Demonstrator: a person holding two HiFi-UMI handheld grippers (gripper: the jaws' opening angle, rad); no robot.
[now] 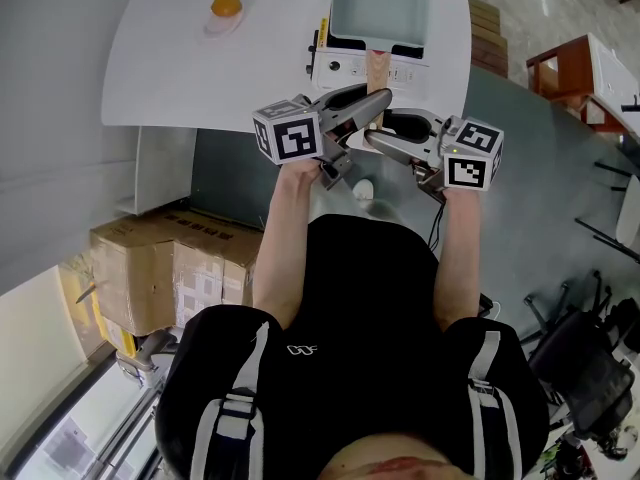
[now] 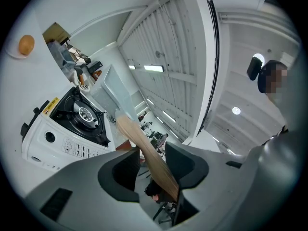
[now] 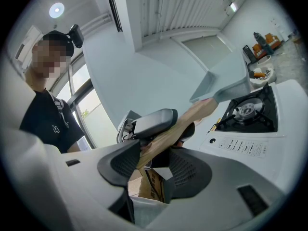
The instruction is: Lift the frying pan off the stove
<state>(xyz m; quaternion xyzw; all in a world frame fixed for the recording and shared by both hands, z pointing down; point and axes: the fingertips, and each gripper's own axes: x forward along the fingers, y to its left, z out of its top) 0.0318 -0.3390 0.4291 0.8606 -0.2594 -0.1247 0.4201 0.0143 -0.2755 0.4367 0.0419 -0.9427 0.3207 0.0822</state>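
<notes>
The pale grey-blue frying pan (image 1: 378, 3) hangs tilted above the white single-burner stove (image 1: 345, 66), clear of the black burner (image 2: 83, 113). Its wooden handle (image 2: 144, 150) runs back between the fingers of my left gripper (image 1: 372, 103), which is shut on it from above and below. In the right gripper view the pan (image 3: 225, 83) and its handle (image 3: 190, 119) rise over the stove (image 3: 252, 129). My right gripper (image 1: 383, 136) sits just under the left one. The handle's end lies against one of its pads, with a gap at the other.
The stove stands on a white table (image 1: 160, 78). An orange round thing on a small white plate (image 1: 226, 10) lies at the table's far left. Cardboard boxes (image 1: 165, 263) are stacked on the floor below the table's edge. Chairs (image 1: 590, 358) stand to the right.
</notes>
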